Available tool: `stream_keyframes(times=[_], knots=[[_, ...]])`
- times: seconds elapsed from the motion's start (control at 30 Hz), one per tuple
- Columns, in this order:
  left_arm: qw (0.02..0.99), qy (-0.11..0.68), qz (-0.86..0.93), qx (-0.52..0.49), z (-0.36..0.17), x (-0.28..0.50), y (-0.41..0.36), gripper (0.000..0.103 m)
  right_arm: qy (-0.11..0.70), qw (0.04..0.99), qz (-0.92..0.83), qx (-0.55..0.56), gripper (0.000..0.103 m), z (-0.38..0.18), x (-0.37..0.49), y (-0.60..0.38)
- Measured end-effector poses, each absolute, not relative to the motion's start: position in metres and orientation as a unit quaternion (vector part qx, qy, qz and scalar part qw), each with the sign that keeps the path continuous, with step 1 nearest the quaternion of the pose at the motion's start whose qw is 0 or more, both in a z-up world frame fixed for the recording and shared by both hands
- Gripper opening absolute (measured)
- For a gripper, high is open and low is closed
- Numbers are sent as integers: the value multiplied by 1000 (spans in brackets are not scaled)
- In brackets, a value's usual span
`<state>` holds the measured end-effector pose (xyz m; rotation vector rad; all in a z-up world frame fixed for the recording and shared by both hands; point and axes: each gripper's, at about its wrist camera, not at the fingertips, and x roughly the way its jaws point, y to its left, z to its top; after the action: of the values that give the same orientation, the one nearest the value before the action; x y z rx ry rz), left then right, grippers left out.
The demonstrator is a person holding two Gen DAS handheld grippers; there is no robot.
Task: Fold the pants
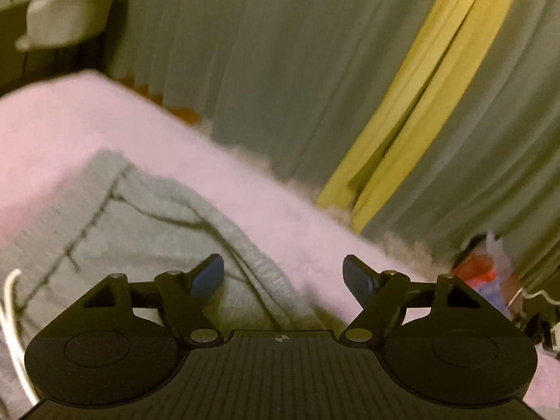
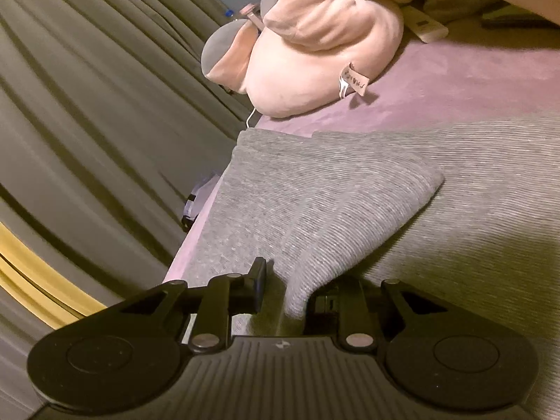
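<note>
Where the pink bed cover (image 2: 472, 80) runs up to the mattress edge, the grey pants (image 2: 350, 189) lie spread on it, one ribbed flap folded back over the rest into a rounded corner. In the right wrist view a ridge of that grey cloth rises between the two fingers of the right gripper (image 2: 285, 288); the left finger stands clear of the cloth with a small gap, while the right finger is mostly hidden behind the fold, so whether the pads actually pinch the fabric cannot be told from here. The jaws sit fairly close together.

In the left wrist view, which is smeared by blur, the pants (image 1: 115, 231) show a dark stitched seam and a thick rolled edge, and a white drawstring (image 1: 14, 311) trails at the left border. The left gripper (image 1: 283, 274) hangs above that rolled edge and the pink cover, its blue-padded fingers well apart with nothing between them.

Beyond the pants, a pale pink plush toy (image 2: 315, 52) with a sewn tag rests on the cover near the bed's edge, a white remote (image 2: 428, 28) just behind it. Grey pleated curtains (image 1: 280, 52) with a yellow band (image 1: 420, 105) hang beside the bed, and a white chair (image 1: 66, 14) stands in the far corner
</note>
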<state>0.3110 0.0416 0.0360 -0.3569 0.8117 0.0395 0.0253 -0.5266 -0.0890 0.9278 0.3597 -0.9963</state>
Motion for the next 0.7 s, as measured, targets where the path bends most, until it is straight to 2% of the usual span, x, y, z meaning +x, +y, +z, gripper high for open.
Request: stream_keyframes(times=[0.07,0.1,0.17,0.2,0.23,0.3,0.5,0.7], knots=[[898,407,40,-160,23,322,41,76,162,762,-456,430,22,-90,25,-529],[897,410,45,-158,18,327,40,71,160,762,-455,432,22,-90,25,-530],[891,417,43,-173,10,334,42,39,156,762,-454,434,20,-90,24,-530],[885,424,38,-188,7,336,45,30,154,762,-454,435,15,-90,24,-531],[878,431,37,-203,4,337,47,17,155,760,-453,439,10,-91,23,-532],[874,432,43,-215,4,332,49,13,149,757,-447,453,8,-93,21,-535],[897,387,20,-210,43,287,57,11,140,755,-425,479,6,-89,8,-539],[915,336,-28,-222,84,194,87,11,106,756,-405,503,6,-40,-28,-530]])
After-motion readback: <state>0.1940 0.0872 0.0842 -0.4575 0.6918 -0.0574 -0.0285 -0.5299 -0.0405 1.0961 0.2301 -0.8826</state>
